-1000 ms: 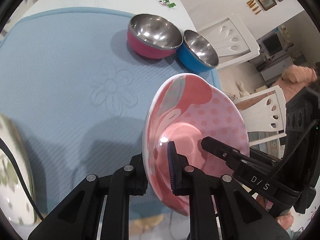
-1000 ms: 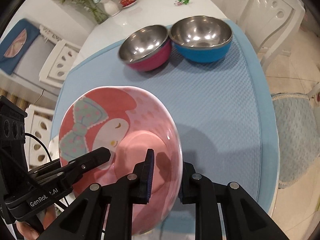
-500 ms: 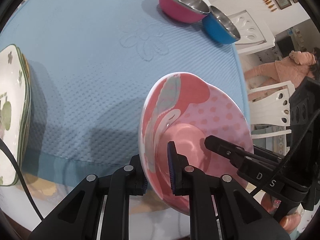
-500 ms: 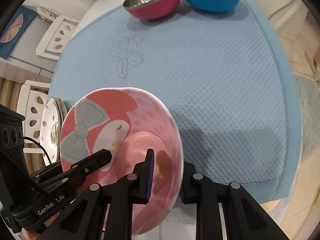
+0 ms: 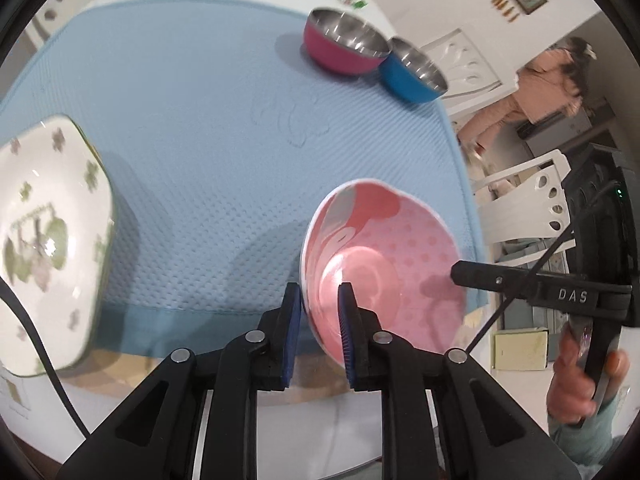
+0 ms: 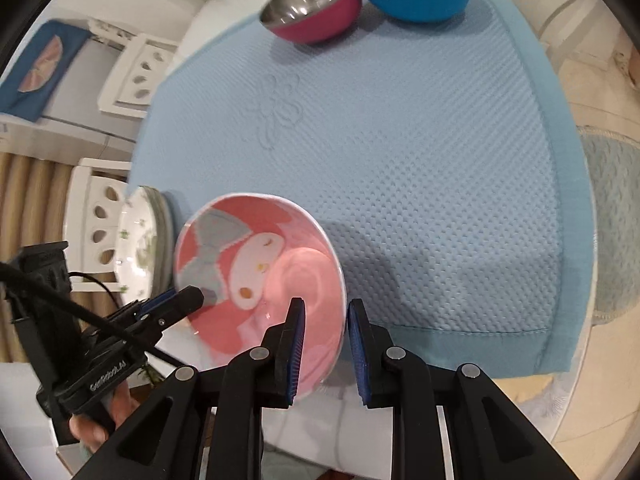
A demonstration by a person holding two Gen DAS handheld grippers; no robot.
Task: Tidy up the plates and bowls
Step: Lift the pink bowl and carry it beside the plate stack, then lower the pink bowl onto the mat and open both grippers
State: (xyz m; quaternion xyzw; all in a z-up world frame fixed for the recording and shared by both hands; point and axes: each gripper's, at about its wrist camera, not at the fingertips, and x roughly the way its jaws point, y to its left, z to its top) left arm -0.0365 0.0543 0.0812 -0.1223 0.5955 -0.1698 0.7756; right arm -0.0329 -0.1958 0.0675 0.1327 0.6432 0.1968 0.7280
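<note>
A pink cartoon-print bowl (image 5: pixel 384 256) hangs tilted over the near edge of the blue mat (image 5: pixel 200 100); it also shows in the right wrist view (image 6: pixel 260 276). My left gripper (image 5: pixel 319 300) pinches the bowl's left rim. My right gripper (image 6: pixel 325 316) straddles the opposite rim with a visible gap on the outer side. A stack of white floral plates (image 5: pixel 44 232) lies at the mat's left, seen also in the right wrist view (image 6: pixel 142 248). A magenta steel bowl (image 5: pixel 344 46) and a blue steel bowl (image 5: pixel 414 74) sit at the far right corner.
White chairs (image 5: pixel 532 196) stand right of the table, and others (image 6: pixel 100 220) stand on its left. A person in pink (image 5: pixel 532 92) stands in the background. The white table edge (image 6: pixel 532 392) runs below the mat's near hem.
Both grippers and the pink bowl have drawn back toward the mat's near edge. The jaws have widened a little, the right ones more. The floral plates have come further into view.
</note>
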